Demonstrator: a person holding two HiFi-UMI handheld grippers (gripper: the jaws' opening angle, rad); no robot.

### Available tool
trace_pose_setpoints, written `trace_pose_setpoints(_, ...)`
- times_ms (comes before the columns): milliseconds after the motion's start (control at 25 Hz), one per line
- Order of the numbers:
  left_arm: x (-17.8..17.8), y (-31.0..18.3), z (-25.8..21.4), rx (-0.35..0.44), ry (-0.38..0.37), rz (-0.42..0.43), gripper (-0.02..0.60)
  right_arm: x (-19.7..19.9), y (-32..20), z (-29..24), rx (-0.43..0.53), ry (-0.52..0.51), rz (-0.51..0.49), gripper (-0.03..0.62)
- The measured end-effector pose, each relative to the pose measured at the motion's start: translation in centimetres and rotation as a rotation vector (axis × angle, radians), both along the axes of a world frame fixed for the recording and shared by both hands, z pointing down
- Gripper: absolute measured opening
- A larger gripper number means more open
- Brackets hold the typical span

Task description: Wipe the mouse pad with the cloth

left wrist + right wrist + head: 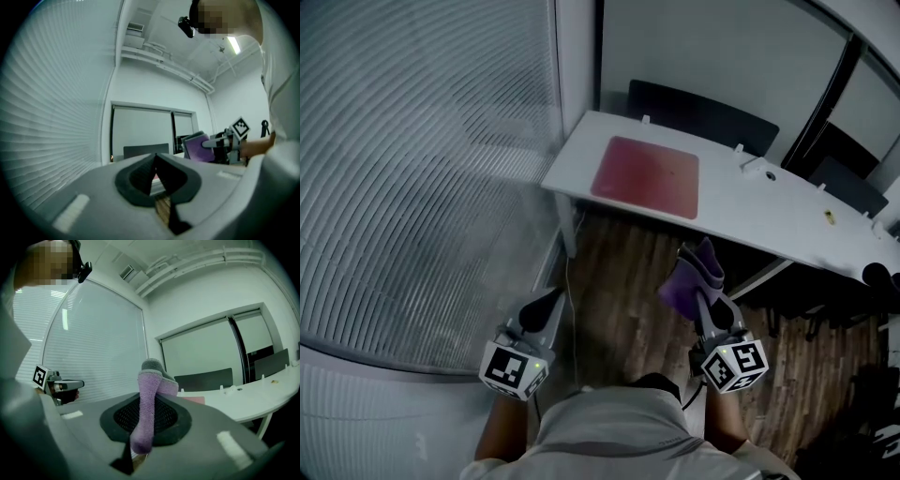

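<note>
A dark red mouse pad lies flat on the white table ahead of me; it also shows as a pink strip in the right gripper view. My right gripper is shut on a folded purple cloth, held over the wooden floor short of the table's near edge. The cloth stands up between the jaws, its top edge grey. My left gripper hangs lower left near the blinds, jaws together with nothing in them. The cloth shows from there too.
Dark chairs stand behind the table. A small white object and a tiny yellow item lie on the table to the right of the pad. Window blinds fill the left side. Wooden floor lies below.
</note>
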State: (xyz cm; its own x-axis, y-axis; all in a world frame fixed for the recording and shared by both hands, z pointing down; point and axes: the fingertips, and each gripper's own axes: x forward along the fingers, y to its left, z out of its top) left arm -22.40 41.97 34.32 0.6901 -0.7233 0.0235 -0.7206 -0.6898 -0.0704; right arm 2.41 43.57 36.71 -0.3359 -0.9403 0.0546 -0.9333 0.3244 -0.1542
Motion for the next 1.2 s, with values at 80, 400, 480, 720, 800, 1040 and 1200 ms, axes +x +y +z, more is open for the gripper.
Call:
trace_pose_setpoints(80, -1.0, -0.6, 0.5, -0.01, 0.009, 0.006, 0.002, -1.1, -0.3, 0.0, -0.006, 0.013, 0.003, 0.046)
trace_pose_setpoints(400, -2.0, -3.4, 2.0, -0.024, 0.045, 0.022, 0.002, -2.7, -2.6, 0.0, -0.036, 0.068, 0.01, 0.046)
trace_pose_setpoints(480, -2.1, -4.5, 2.4, -0.03, 0.048, 0.023, 0.002, -2.9, -4.1, -0.2, -0.042, 0.073, 0.005, 0.046)
trace_pose_setpoints(720, -0.6, -9.3, 3.1, -0.036, 0.056, -0.006, 0.002, -1.5, -9.7, 0.8, -0.044, 0.067, -0.026, 0.046)
trace_pose_setpoints(800, 0.6, -11.7, 2.7, -0.028, 0.058, -0.017, 0.002, -0.2, -12.1, 0.7, -0.014, 0.057, -0.031, 0.046)
trace_pose_setpoints(1040, 5.5, -19.1, 1.8, -0.021, 0.032, -0.048, 0.002, 4.3, -20.6, 0.3, 0.012, 0.049, -0.077, 0.046)
trace_pose_setpoints(1200, 9.5, -24.7, 1.0, -0.029, 0.049, -0.079, 0.002, 8.4, -27.3, 0.1, -0.005, 0.03, -0.099, 0.046)
